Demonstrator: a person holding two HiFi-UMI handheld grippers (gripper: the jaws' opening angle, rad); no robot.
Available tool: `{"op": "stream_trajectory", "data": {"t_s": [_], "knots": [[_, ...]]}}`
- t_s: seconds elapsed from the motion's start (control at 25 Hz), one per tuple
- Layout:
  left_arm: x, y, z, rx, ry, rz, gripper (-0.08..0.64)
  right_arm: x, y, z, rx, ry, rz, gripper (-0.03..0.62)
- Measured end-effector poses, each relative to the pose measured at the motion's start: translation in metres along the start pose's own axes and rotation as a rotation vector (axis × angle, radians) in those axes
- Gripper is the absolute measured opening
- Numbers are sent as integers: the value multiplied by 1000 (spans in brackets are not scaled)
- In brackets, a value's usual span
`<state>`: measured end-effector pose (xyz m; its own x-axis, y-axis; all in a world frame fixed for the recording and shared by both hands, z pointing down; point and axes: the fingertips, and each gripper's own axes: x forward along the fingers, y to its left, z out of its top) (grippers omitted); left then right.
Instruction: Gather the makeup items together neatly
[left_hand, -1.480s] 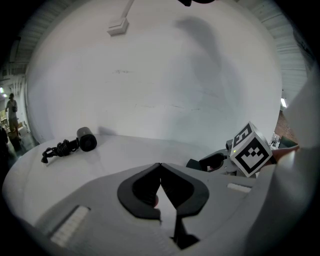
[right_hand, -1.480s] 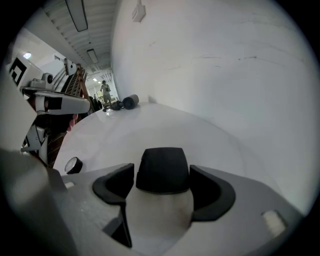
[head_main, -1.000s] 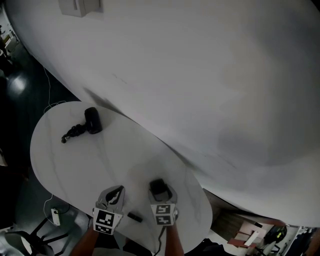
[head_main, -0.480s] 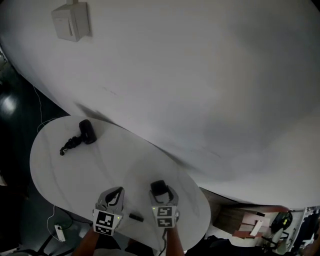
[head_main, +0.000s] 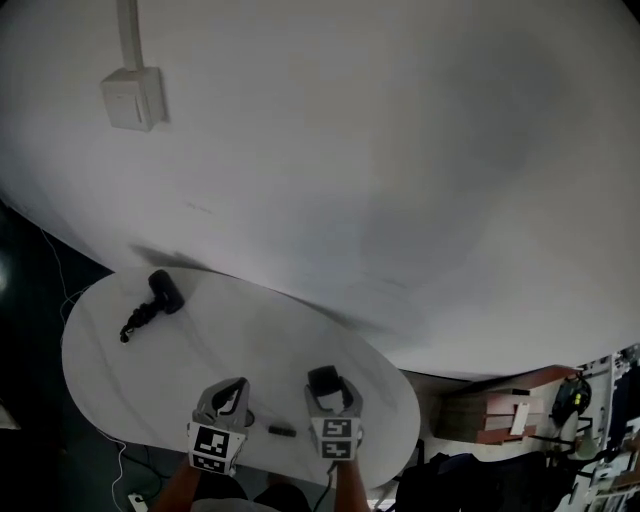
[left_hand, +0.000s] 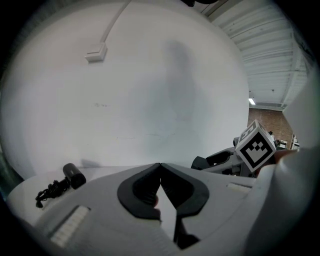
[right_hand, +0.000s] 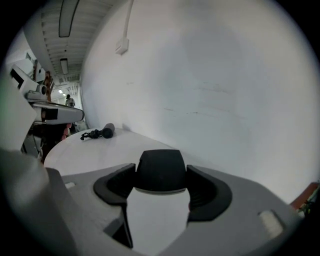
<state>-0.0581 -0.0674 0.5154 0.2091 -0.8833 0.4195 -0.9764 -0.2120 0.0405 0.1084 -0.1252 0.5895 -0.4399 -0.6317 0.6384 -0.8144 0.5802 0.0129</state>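
Fingers of your right gripper (head_main: 331, 394) are clamped on a black-capped white container (head_main: 322, 378). The left gripper (head_main: 236, 386) has its tips pressed together.

Head view: both grippers hang over the near rim of the white oval table (head_main: 260, 320). A small dark stick (head_main: 280, 431) lies flat between them, long axis left-right, close to that edge. A corded black cylinder (head_main: 165, 290) sits well apart at the far left, near the wall, with its cord trailing toward the left rim. Your left gripper is the nearer one to it. The tabletop between is bare, so there is room to carry across.

Left gripper view: the jaws meet at the tips and nothing is clearly held. The cylinder lies ahead and to the left.

Right gripper view: the pads press both sides of the container, cap pointing away from you. The cylinder lies far ahead-left, with open table in between.

Judgement: the gathering spot depends on that wide gap, and the stick's nearness to the edge needs care.
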Motion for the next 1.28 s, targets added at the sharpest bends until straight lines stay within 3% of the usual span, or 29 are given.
{"op": "stream_trajectory", "data": {"t_s": [0.44, 0.8, 1.04, 1.28], "knots": [[-40, -13, 12, 79, -62, -186, 11, -74, 19, 3, 85, -77, -203, 321], [-59, -42, 10, 158, -80, -361, 11, -131, 28, -25, 188, -101, -368, 321], [-61, -60, -3, 167, -51, -423, 11, -146, 28, -54, 234, -61, -410, 321], [-54, -68, -34, 161, 12, -427, 11, -139, 29, -86, 266, -20, -397, 321]]}}
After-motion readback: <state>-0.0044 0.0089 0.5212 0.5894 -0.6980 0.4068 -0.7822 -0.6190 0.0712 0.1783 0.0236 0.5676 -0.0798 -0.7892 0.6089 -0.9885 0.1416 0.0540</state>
